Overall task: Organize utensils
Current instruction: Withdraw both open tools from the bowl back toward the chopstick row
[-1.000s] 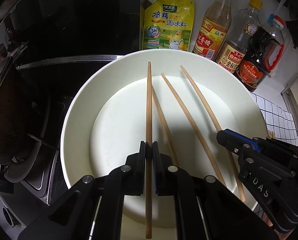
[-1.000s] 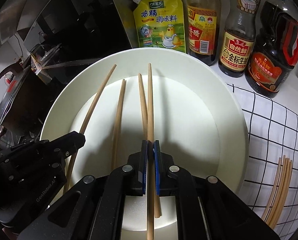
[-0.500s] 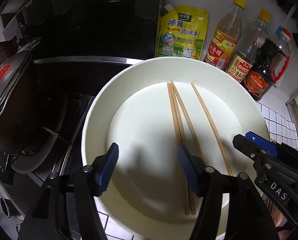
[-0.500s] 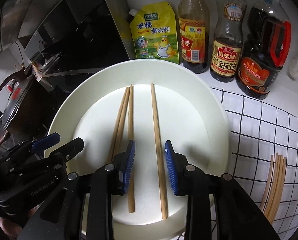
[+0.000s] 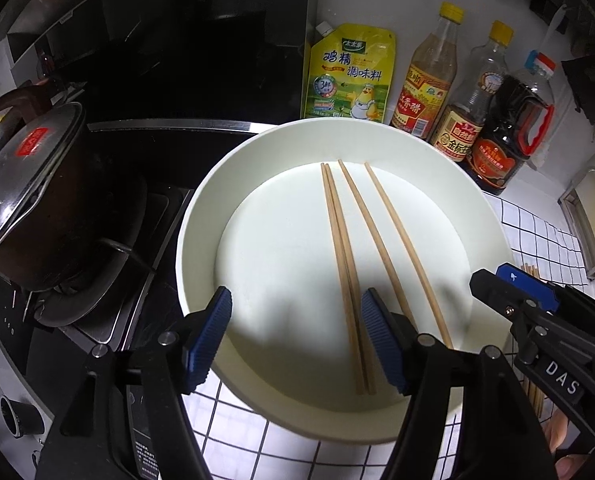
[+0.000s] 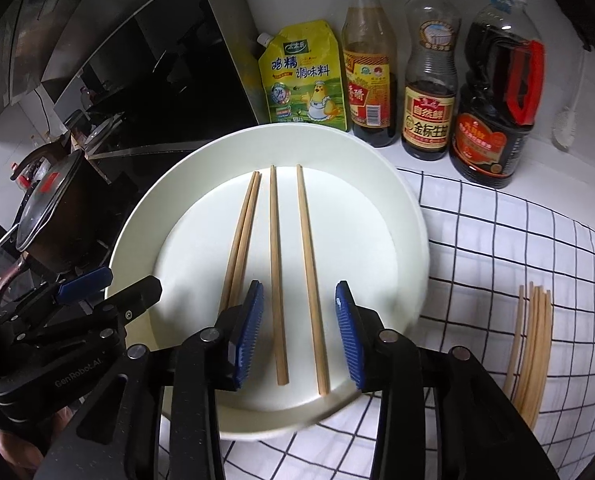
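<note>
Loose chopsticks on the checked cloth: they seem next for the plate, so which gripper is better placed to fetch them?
Probably the right gripper. The loose chopsticks lie on its side of the plate. The left gripper is on the stove side. Both jaws are opening, gripping nothing.

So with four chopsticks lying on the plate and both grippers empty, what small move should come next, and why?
Probably swing the right gripper, whose jaws are opening with nothing gripped, toward the loose chopstick bundle on the checkered cloth to its right. The four chopsticks already lie flat on the plate, and the left gripper is empty too.
</note>
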`<move>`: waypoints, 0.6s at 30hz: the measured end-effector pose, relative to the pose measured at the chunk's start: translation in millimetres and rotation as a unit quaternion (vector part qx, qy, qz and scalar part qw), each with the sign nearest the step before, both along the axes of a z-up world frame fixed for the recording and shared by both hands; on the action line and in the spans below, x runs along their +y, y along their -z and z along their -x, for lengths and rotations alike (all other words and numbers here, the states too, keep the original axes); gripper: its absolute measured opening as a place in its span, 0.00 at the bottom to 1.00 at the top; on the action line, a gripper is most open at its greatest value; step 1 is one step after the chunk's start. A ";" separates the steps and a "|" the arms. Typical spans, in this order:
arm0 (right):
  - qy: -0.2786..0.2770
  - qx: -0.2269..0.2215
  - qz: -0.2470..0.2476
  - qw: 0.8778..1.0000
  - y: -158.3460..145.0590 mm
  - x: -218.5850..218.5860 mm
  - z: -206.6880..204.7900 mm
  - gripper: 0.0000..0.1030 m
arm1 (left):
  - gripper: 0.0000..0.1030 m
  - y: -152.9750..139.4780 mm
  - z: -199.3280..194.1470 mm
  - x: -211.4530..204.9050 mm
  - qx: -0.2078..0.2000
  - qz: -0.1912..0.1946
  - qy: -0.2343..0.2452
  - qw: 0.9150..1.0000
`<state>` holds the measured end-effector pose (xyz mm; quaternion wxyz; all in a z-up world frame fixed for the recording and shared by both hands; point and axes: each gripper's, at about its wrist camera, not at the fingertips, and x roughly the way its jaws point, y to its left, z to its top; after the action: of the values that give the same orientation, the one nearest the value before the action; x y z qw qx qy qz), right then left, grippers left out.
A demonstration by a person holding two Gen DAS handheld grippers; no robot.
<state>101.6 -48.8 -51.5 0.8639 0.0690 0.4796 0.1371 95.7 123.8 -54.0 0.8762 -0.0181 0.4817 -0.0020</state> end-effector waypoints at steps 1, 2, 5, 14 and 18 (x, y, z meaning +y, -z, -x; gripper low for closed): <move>0.001 0.000 0.000 1.000 -1.3 -1.9 2.9 0.35 | 0.64 -1.8 2.5 -1.2 -0.001 0.000 0.000 1.000; 0.002 -0.001 0.000 1.000 -2.3 -3.0 4.0 0.35 | 0.64 -3.2 4.6 -2.5 -0.002 0.001 0.001 1.000; 0.007 -0.002 -0.002 1.000 -5.8 -9.4 12.0 0.35 | 0.65 -7.4 10.3 -6.4 -0.005 0.001 0.003 1.000; 0.020 -0.006 -0.004 1.000 -13.1 -31.6 32.2 0.37 | 0.67 -18.2 26.4 -25.9 -0.012 0.006 0.019 1.000; 0.027 -0.006 -0.003 1.000 -15.5 -42.3 39.4 0.37 | 0.68 -21.4 32.5 -36.4 -0.013 0.008 0.029 0.999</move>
<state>62.2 -91.1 -36.0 0.8700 0.0836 0.4720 0.1154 63.2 87.4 -32.6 0.8819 -0.0110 0.4703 -0.0311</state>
